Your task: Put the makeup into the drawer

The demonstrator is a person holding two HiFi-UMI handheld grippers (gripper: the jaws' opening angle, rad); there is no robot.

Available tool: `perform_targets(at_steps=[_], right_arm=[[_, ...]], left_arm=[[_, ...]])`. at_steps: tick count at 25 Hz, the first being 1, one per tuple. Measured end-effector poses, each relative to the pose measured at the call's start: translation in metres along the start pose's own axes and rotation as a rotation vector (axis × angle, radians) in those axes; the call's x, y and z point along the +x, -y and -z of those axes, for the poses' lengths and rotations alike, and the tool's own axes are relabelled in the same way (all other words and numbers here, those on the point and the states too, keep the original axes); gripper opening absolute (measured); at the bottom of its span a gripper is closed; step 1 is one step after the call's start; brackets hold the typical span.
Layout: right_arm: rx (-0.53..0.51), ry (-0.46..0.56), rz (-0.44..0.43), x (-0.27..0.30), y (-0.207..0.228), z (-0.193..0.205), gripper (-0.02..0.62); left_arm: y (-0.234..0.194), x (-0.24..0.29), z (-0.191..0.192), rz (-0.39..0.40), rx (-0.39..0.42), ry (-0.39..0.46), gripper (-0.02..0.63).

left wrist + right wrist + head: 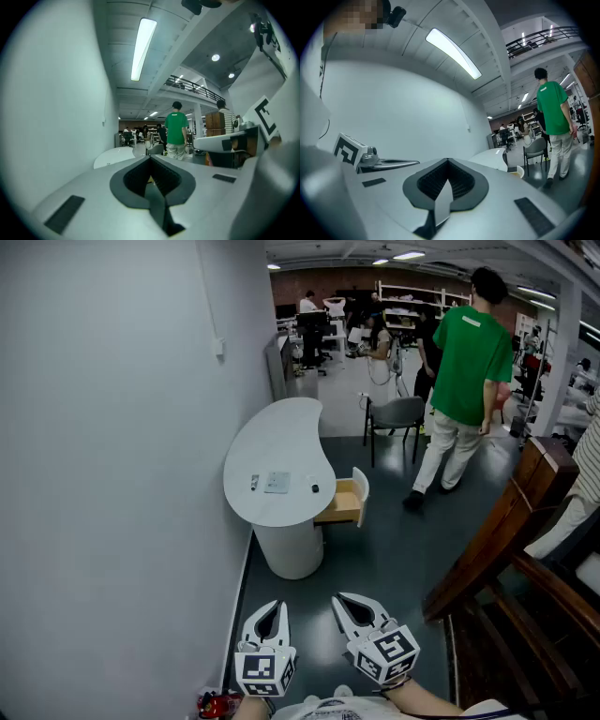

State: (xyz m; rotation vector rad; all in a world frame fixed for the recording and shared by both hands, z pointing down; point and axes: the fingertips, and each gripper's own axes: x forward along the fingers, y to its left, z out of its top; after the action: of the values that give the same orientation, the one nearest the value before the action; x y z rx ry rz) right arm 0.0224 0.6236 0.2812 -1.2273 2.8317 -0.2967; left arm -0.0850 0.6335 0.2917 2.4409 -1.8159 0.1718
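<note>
A white kidney-shaped table (281, 442) stands against the wall ahead. On it lie three small makeup items: a dark tube (254, 482), a flat pale compact (277, 483) and a small black piece (315, 488). A wooden drawer (343, 502) with a white front stands pulled out at the table's right side. My left gripper (273, 607) and right gripper (345, 602) hang side by side over the floor, well short of the table. Both are shut with nothing between their jaws. The table (115, 156) shows small in the left gripper view, and in the right gripper view the table (492, 157) appears again.
A grey chair (395, 418) stands beyond the table. A person in a green shirt (466, 381) walks on the right. A wooden railing (497, 540) rises at the right. A red object (216, 704) lies on the floor by the wall. Dark floor lies between me and the table.
</note>
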Motion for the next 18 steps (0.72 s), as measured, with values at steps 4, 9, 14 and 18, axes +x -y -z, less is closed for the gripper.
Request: perform_targets(at_steps=[4,9,14,18], right_arm=[[0.000,0.000,-0.008,-0.001,0.002,-0.002,0.019],[-0.001,-0.008,-0.004,0.000,0.010,0.002,0.020],[0.005,-0.010,-0.008,0.001,0.023,0.002,0.020],[0.003,-0.011,-0.011,0.008,0.036,0.005,0.020]], left_arm=[[0.004,0.001,-0.004,-0.006,0.000,0.007,0.015],[0.006,0.008,-0.002,-0.010,-0.003,0.008,0.015],[0.011,0.020,0.003,-0.022,-0.007,-0.003,0.015],[0.009,0.031,0.002,-0.041,-0.002,0.007,0.015]])
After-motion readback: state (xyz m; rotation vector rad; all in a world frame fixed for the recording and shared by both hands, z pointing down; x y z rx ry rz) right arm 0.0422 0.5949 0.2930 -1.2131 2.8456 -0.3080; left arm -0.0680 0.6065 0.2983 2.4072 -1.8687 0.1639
